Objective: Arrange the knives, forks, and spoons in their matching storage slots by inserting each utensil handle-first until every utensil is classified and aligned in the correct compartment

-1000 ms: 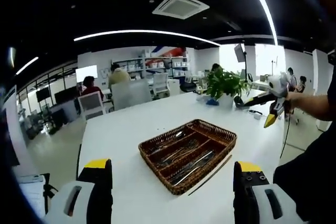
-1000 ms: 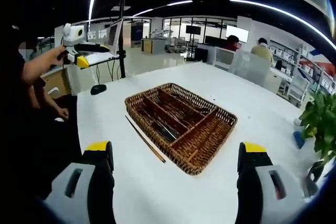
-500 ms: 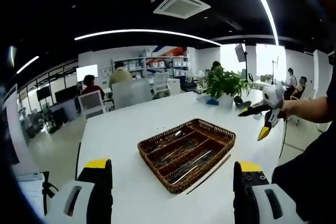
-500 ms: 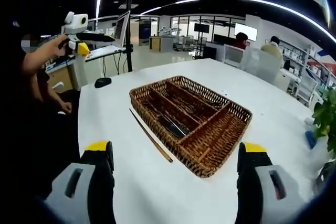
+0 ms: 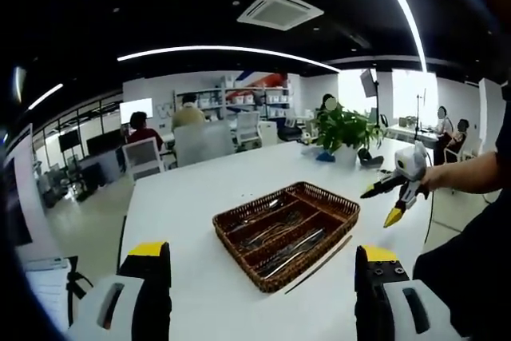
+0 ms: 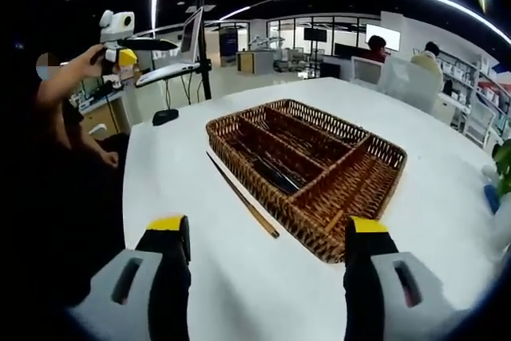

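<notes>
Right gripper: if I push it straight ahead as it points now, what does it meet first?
Probably the near rim of the wicker tray, just ahead of the open right gripper. The chopstick lies slightly left of that line. Depth is uncertain.

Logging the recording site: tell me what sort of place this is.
Most likely an open-plan office: a large white table holding a wicker cutlery tray, people seated at desks behind, shelving on the far wall, and a ceiling air-conditioning unit.

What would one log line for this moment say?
left gripper: open, empty | right gripper: open, empty, above table | basket: holds utensils | stick: beside basket
</notes>
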Demonstrator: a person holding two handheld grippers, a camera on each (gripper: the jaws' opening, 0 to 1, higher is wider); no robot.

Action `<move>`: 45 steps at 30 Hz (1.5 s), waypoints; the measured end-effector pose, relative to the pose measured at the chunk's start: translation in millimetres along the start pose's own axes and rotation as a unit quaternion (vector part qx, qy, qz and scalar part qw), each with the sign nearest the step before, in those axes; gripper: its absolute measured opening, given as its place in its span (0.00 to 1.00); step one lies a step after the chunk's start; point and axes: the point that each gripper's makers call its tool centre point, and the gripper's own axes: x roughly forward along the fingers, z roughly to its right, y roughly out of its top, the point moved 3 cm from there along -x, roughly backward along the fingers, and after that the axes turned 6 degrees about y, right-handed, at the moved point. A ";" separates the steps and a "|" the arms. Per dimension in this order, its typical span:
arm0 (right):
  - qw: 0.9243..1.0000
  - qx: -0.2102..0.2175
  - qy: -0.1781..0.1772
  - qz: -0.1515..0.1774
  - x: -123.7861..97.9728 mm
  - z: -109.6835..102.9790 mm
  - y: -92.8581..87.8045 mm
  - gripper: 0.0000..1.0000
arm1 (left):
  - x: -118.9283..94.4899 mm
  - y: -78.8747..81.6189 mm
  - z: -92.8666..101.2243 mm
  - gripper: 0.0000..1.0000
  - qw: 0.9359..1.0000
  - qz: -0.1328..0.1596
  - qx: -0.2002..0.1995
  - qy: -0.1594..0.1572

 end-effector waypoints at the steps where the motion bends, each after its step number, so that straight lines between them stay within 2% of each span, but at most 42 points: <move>1: 1.000 0.001 0.004 -0.002 2.9 -1.6 -0.8 0.75 | -0.1 -0.1 -0.2 1.00 1.000 0.000 0.000 0.000; 7: 1.000 -0.001 0.025 -0.013 17.8 -6.1 -6.7 0.67 | -0.4 0.7 -0.5 1.00 1.000 0.002 0.000 0.001; 9: 1.000 0.003 0.028 -0.012 27.9 -2.7 -12.2 0.63 | -0.6 1.0 -1.1 1.00 1.000 0.002 0.000 0.001; 10: 0.999 0.004 0.036 -0.027 33.1 -3.3 -18.7 0.62 | -0.7 1.0 -1.6 1.00 1.000 0.002 0.001 0.002; 13: 0.999 -0.002 0.038 -0.034 40.5 -1.6 -25.1 0.55 | -1.3 0.9 -2.6 1.00 1.000 0.002 0.000 0.003; 18: 0.998 0.004 0.044 -0.042 47.5 -0.7 -30.3 0.53 | -3.6 0.7 -4.9 1.00 1.000 0.002 0.001 0.006; 22: 0.998 -0.006 0.050 -0.045 54.1 -3.6 -28.8 0.50 | -4.8 -0.8 -7.8 1.00 1.000 0.001 0.000 0.010; 25: 0.997 -0.037 0.053 -0.048 60.2 -3.6 -28.3 0.43 | -4.9 -0.9 -7.9 0.99 1.000 0.002 -0.001 0.010; 28: 0.996 -0.043 0.059 -0.060 67.5 -4.3 -33.1 0.40 | -4.5 -1.7 -6.9 0.97 1.000 0.002 -0.001 0.009; 31: 0.995 -0.056 0.058 -0.066 71.2 -3.6 -34.2 0.35 | -4.7 -2.3 -4.8 0.97 1.000 0.002 -0.001 0.008; 40: 0.991 -0.057 0.067 -0.100 81.6 -2.2 -44.2 0.30 | -6.6 -4.8 -2.4 0.95 1.000 0.001 -0.002 0.008; 43: 0.990 -0.055 0.071 -0.108 79.0 -5.4 -47.7 0.20 | -7.6 -4.5 -2.7 0.95 1.000 0.002 -0.003 0.010; 45: 0.990 -0.061 0.071 -0.108 77.4 -5.4 -49.0 0.17 | -8.1 -4.6 -2.7 0.95 1.000 0.001 -0.003 0.009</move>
